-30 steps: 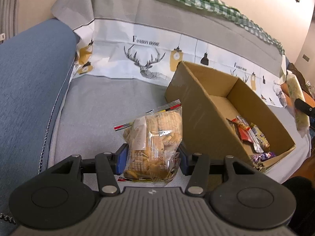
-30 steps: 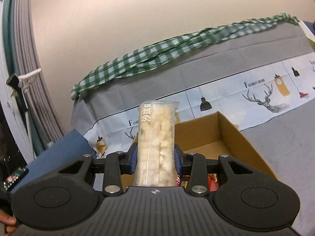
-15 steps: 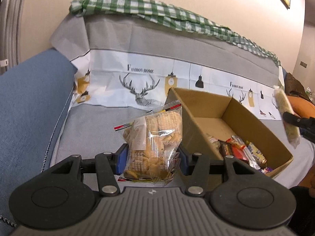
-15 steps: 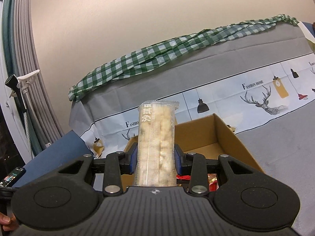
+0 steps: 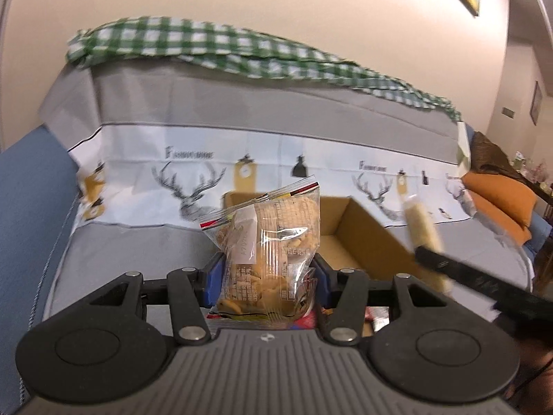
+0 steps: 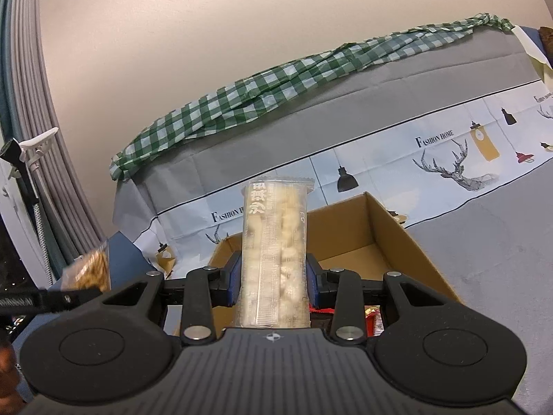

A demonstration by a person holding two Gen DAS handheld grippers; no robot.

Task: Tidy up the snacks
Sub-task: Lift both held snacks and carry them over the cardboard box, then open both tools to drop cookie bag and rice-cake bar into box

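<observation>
Left wrist: left gripper (image 5: 264,273) clamps cracker bag (image 5: 268,252) (upright) before box (image 5: 366,235).

Both grippers look identical: matte black plastic, a ribbed grey-black deck with a tiny round logo in the middle, and a big round disc at each side. The left gripper (image 5: 266,273) and right gripper (image 6: 273,276) have blue finger pads, black linkage bars and silver rivets. No sleeve visible, I think.
</observation>
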